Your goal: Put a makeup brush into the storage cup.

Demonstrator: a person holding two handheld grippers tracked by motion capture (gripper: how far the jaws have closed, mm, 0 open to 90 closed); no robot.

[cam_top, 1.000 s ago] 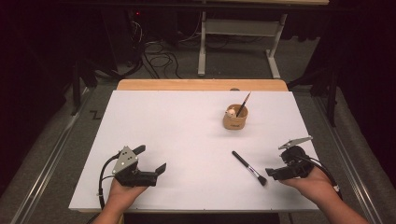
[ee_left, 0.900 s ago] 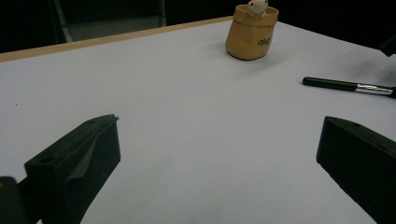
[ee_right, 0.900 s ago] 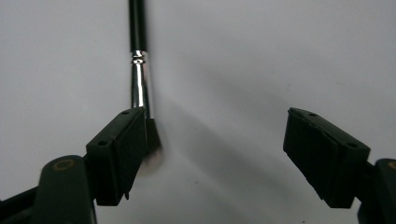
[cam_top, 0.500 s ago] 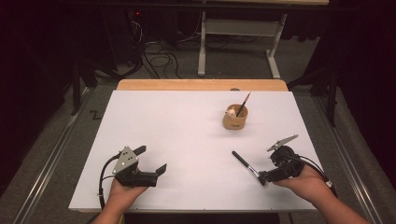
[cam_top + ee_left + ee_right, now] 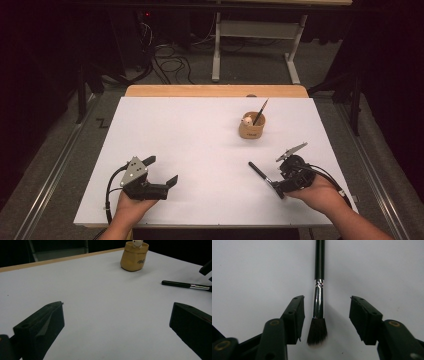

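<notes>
1. At the left of the high view, we are seeing the left gripper point(image 5: 159, 172) sitting low over the near part of the white tabletop point(image 5: 190, 145), held by the left hand point(image 5: 132, 202) that is coming in from the bottom edge.
2. Its jaws are standing wide apart with nothing between them; in the left gripper view we are looking across bare white surface between the two black jaws.
3. A black cable point(image 5: 111, 187) is looping from this gripper down toward the near edge of the tabletop.
4. Moving right, we are finding a small tan pot point(image 5: 251, 127) standing upright toward the far right part of the tabletop, well apart from both grippers, with a thin dark stick point(image 5: 260, 112) leaning out of it and a small pale round thing point(image 5: 246, 120) showing at its rim.
5. In front of the pot, a black-handled makeup brush point(image 5: 260, 172) is lying flat on the tabletop, its handle pointing away and to the left.
6. At the right, the right gripper point(image 5: 278, 188) is resting in the right hand point(image 5: 317, 192), tipped down at the brush.
7. In the right gripper view, its jaws are standing apart on either side of the brush point(image 5: 318, 302): the silver ferrule point(image 5: 319, 300) and dark bristles point(image 5: 317, 333) are lying between them, nearer the left jaw, and we are seeing a gap on both sides.
</notes>
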